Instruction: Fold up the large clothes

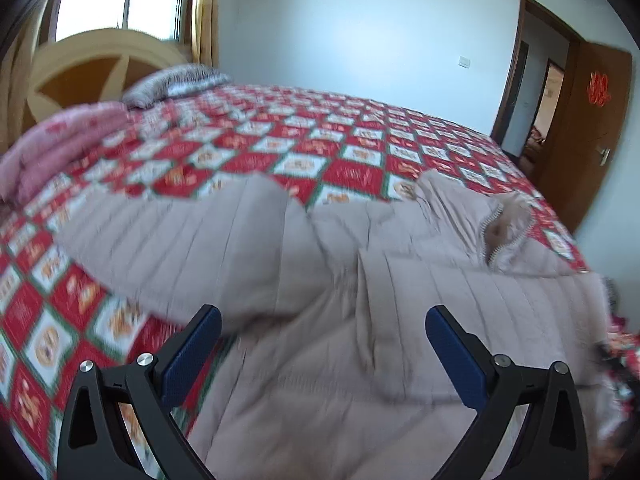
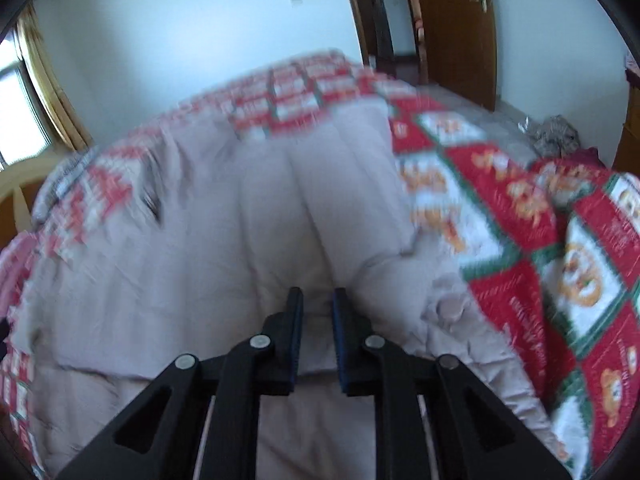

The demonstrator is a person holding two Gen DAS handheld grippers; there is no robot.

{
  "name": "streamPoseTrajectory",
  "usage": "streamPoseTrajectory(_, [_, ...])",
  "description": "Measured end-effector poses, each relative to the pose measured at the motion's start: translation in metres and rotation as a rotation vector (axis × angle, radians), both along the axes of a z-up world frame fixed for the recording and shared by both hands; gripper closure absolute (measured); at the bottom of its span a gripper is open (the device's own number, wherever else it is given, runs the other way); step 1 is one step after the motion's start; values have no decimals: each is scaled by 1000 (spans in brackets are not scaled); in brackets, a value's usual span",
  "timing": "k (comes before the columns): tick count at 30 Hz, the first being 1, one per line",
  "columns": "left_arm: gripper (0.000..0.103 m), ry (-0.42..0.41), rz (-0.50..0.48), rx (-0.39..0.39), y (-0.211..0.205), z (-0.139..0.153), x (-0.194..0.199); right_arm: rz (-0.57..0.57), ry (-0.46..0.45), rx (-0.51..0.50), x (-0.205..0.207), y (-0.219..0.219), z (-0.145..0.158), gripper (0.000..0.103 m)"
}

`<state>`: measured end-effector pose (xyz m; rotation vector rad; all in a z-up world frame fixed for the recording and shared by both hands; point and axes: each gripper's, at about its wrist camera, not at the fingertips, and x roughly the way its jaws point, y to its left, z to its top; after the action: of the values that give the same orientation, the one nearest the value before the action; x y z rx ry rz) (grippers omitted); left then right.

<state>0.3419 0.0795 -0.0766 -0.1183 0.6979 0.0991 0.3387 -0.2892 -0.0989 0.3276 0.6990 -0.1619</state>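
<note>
Left claw (image 1: 323, 334) sits at the bottom of its frame with fingers spread wide, gripping nothing, above the beige quilted coat (image 1: 360, 280) that fills the lower middle of my left view. Right claw (image 2: 317, 312), low centre in its frame, has its fingers drawn nearly together on a raised fold of the coat (image 2: 280, 216). The coat lies spread across the bed (image 1: 320, 136) on the red checked quilt, with a pink folded blanket (image 1: 60, 140) at the left edge.
</note>
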Motion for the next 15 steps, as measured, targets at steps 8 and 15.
streamPoseTrajectory(8, [1,161,30,157,-28,-65,37,78,103,-5,27,26,-36,84])
streamPoseTrajectory(15, [1,138,-4,14,-10,-59,29,76,77,6,30,20,-42,84])
